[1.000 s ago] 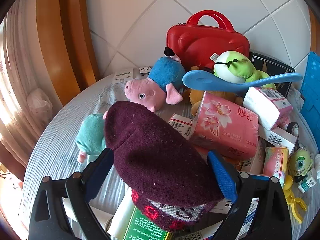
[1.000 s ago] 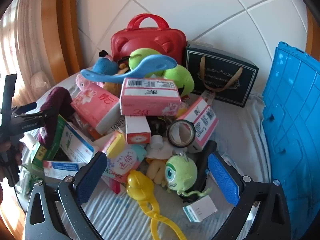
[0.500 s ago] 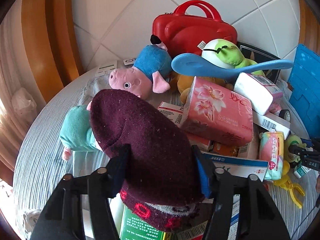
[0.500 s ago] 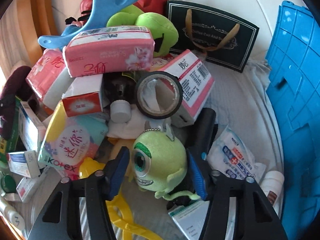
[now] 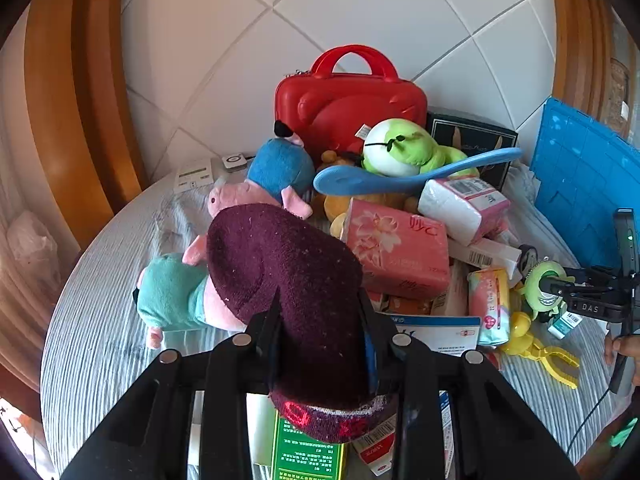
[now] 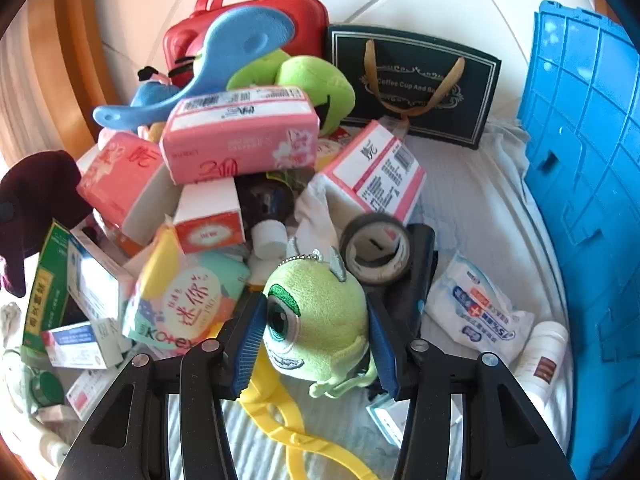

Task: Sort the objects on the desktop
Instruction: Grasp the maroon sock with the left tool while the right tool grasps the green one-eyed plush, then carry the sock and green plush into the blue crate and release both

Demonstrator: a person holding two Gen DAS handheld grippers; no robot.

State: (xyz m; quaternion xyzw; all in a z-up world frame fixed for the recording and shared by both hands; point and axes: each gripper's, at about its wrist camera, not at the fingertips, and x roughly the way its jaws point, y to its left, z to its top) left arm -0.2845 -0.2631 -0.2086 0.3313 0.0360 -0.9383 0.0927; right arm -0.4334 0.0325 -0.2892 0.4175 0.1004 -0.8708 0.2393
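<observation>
A heap of objects lies on a round table with a striped cloth [image 5: 92,320]. My left gripper [image 5: 320,316] is shut on a dark purple knit hat [image 5: 288,280] and holds it over the heap's left side; the hat also shows in the right wrist view [image 6: 36,196]. My right gripper [image 6: 316,324] is shut on a green one-eyed plush keychain [image 6: 316,320], which also shows in the left wrist view [image 5: 540,284]. The hat hides what lies under it.
A red case [image 5: 348,108], blue crate [image 6: 584,184] and dark gift bag [image 6: 412,84] stand at the back and right. Pink tissue packs [image 6: 240,136], plush pigs [image 5: 248,196], a blue paddle [image 5: 400,176], tape roll [image 6: 376,252], yellow clip [image 6: 280,412] and boxes crowd the middle.
Both grippers went from open to shut: the left closed on the hat and lifted it a little, the right moved in on the one-eyed plush and closed on it.
</observation>
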